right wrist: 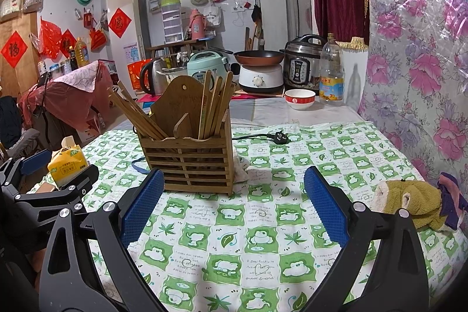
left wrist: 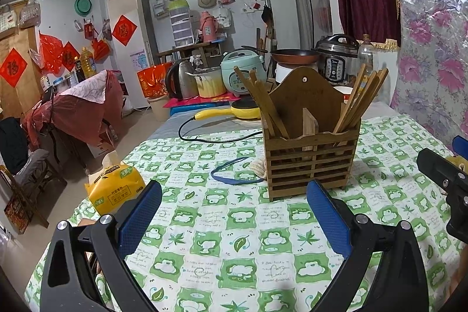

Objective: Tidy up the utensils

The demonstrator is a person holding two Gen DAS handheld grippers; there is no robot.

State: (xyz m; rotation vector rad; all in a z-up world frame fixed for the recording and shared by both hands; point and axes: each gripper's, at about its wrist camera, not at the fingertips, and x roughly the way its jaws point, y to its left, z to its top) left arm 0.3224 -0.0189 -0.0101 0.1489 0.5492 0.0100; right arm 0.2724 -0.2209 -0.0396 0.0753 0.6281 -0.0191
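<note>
grippers sit nearest in both views, each spread wide with nothing between its blue ribbed pads: the left gripper (left wrist: 234,212) and the right gripper (right wrist: 234,206) both hang just over the worktop (left wrist: 222,259), which wears a soft green-and-white checked cloth printed with leaves and frogs. a stuffed toy (right wrist: 409,201) lies on the cloth just right of the right gripper, and a yellow tissue pack (left wrist: 115,189) sits at the worktop's left edge.

beyond the pads stands the wooden holder (left wrist: 311,157), a slatted box with a tall arched back and a divider making two compartments. chopsticks (left wrist: 361,101) fan out of the right compartment, and more chopsticks (left wrist: 260,101) lean left from the other one. they look like thin, stiff, light bamboo sticks, smooth enough to slip or roll if pinched singly, so a grasp across the upper shafts, well clear of the rim, seems safest. the holder looks light and may tip or slide if a stick is dragged sideways. a blue band (left wrist: 234,174) lies by its base.

farther back are a bowl (right wrist: 299,98), an oil bottle (right wrist: 330,72), cookers and a kettle.
</note>
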